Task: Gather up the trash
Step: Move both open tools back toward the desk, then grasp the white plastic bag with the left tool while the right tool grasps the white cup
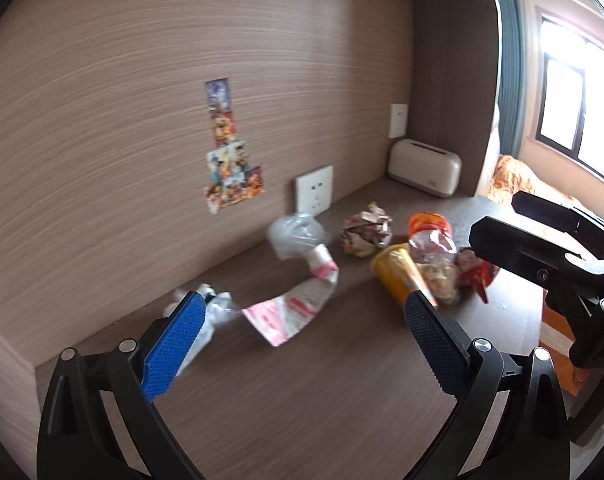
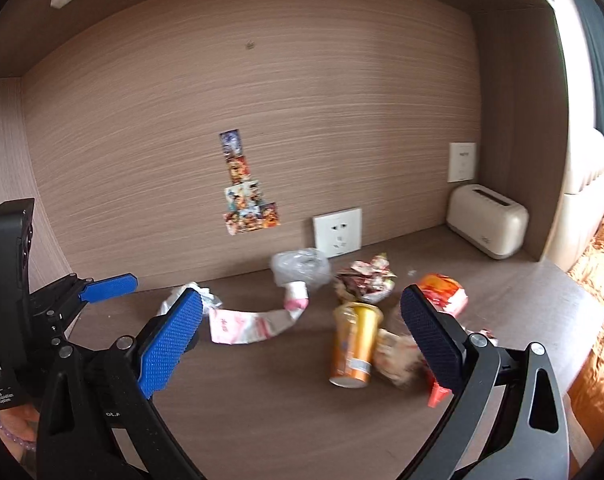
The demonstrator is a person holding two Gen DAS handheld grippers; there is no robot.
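Note:
Trash lies on the brown desk [image 1: 302,392]. There is a pink-and-white plastic bag [image 1: 294,308] [image 2: 254,322], a clear crumpled bag [image 1: 296,236] [image 2: 300,266], a crumpled paper wad [image 1: 365,230] [image 2: 363,280], a yellow cup on its side [image 1: 397,276] [image 2: 353,348], an orange snack wrapper [image 1: 427,226] [image 2: 441,292] and a clear snack bag [image 1: 437,264] [image 2: 395,356]. My left gripper [image 1: 303,308] is open above the pink bag. My right gripper [image 2: 302,308] is open above the trash; its body shows in the left wrist view [image 1: 549,260].
A cream toaster [image 1: 423,168] [image 2: 487,222] stands at the back right corner. A wall socket [image 1: 313,190] [image 2: 337,232] and stickers [image 1: 230,160] are on the wooden back panel. The desk's right edge borders an orange bed cover [image 2: 599,288].

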